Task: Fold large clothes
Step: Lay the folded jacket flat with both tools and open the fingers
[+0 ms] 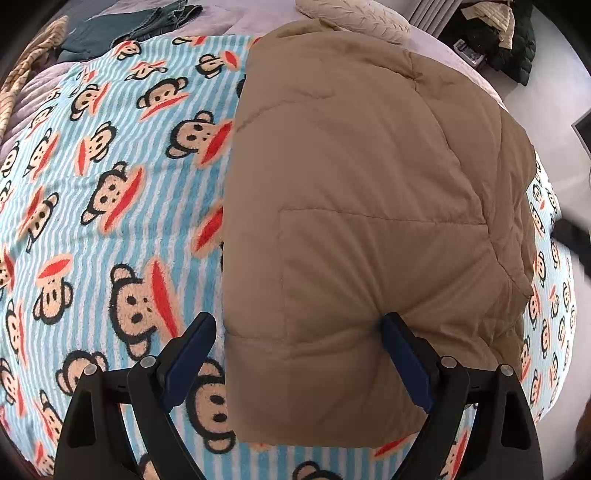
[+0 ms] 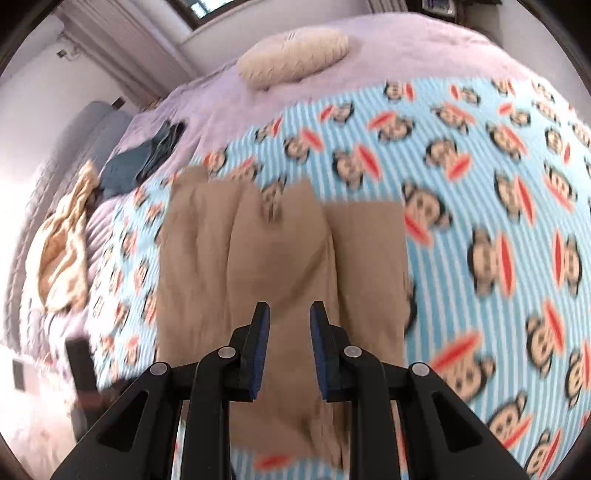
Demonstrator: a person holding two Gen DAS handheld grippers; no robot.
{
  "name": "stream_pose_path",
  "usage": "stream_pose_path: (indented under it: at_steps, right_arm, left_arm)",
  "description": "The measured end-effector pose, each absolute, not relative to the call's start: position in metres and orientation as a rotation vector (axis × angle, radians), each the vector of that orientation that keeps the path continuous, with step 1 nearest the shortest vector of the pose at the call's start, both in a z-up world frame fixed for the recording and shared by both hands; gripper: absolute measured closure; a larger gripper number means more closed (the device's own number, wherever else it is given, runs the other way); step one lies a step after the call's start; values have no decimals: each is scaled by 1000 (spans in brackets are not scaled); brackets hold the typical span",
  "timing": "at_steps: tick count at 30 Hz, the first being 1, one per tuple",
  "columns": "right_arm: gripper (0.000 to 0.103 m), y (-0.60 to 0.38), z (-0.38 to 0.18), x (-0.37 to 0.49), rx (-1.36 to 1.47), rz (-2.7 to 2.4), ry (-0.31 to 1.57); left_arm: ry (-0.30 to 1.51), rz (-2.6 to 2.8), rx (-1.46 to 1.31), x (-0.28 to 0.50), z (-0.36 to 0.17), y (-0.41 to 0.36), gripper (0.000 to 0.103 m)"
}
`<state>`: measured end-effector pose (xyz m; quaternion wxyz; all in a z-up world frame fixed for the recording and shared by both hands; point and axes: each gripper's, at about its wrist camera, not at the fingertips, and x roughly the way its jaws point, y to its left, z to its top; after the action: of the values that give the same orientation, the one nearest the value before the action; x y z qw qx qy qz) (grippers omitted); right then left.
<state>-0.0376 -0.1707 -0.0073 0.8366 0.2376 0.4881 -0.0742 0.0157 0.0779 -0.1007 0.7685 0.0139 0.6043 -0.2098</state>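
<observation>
A tan quilted puffer garment (image 1: 362, 192) lies folded on a blue-striped monkey-print blanket (image 1: 110, 192). My left gripper (image 1: 299, 325) is open at the garment's near left corner; its right finger (image 1: 402, 354) presses into the padding and its left finger (image 1: 192, 350) is over the blanket. In the blurred right wrist view the same garment (image 2: 280, 258) lies below my right gripper (image 2: 290, 314), which is open with nothing between its fingers.
The blanket (image 2: 480, 221) covers a lilac bed (image 2: 369, 51). A cream pillow (image 2: 295, 55), dark green clothes (image 1: 129, 29) and a beige cloth (image 2: 62, 240) lie at the far edge. Dark jackets (image 1: 498, 33) are piled beyond the bed.
</observation>
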Motion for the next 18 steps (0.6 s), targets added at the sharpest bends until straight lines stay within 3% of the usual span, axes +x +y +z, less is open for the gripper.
stream_pose_path:
  at_steps: [5, 10, 18]
  right_arm:
    - [80, -194, -60, 18, 560, -277, 1108]
    - [80, -207, -104, 19, 620, -302, 1177]
    - [76, -204, -71, -1, 617, -262, 1187]
  left_arm:
    - [1311, -457, 43, 17, -101, 78, 11]
    - [1307, -483, 48, 18, -98, 75, 11]
    - [1310, -457, 80, 17, -93, 76, 11]
